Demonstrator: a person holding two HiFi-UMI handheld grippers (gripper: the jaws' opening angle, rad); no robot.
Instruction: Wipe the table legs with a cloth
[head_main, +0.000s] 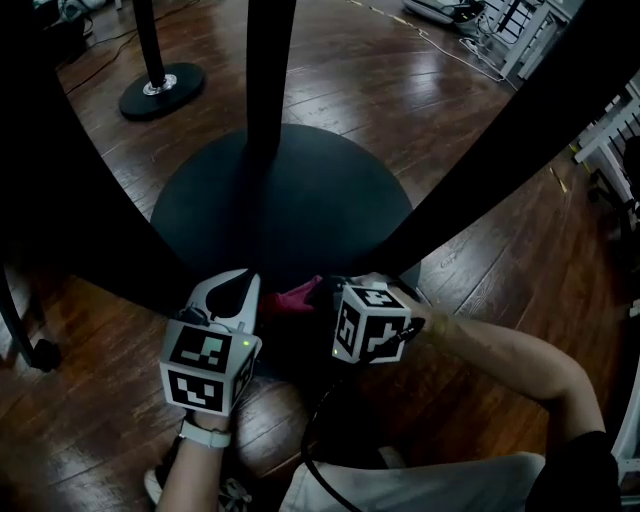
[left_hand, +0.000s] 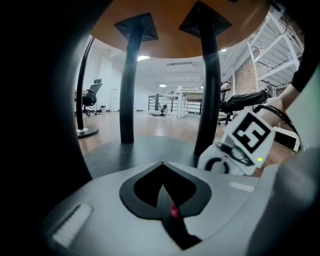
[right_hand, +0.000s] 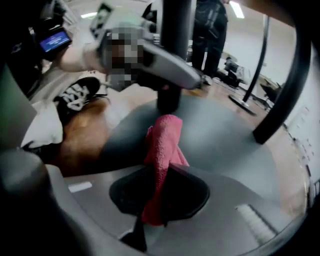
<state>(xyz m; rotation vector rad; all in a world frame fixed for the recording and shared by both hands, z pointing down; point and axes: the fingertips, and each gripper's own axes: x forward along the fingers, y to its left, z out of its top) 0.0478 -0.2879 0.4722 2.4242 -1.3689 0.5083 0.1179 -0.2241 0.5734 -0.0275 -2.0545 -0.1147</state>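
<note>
1. Pink cloth (right_hand: 162, 145) hung pinched in the right gripper (right_hand: 160, 172), whose jaws were closed on it, over the near edge of the round black base (head_main: 330, 190).
2. Beside it, the left gripper (left_hand: 162, 165) had its jaws together (apparently on nothing).
3. Doing this well likely meant pressing the cloth's loose end against the upright leg (right_hand: 172, 50) and stroking its full length, all round.

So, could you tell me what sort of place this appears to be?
Likely an open office or workshop, seen from under a table: an office chair and desks stand across a wide wood floor, with white shelving along one side.
</note>
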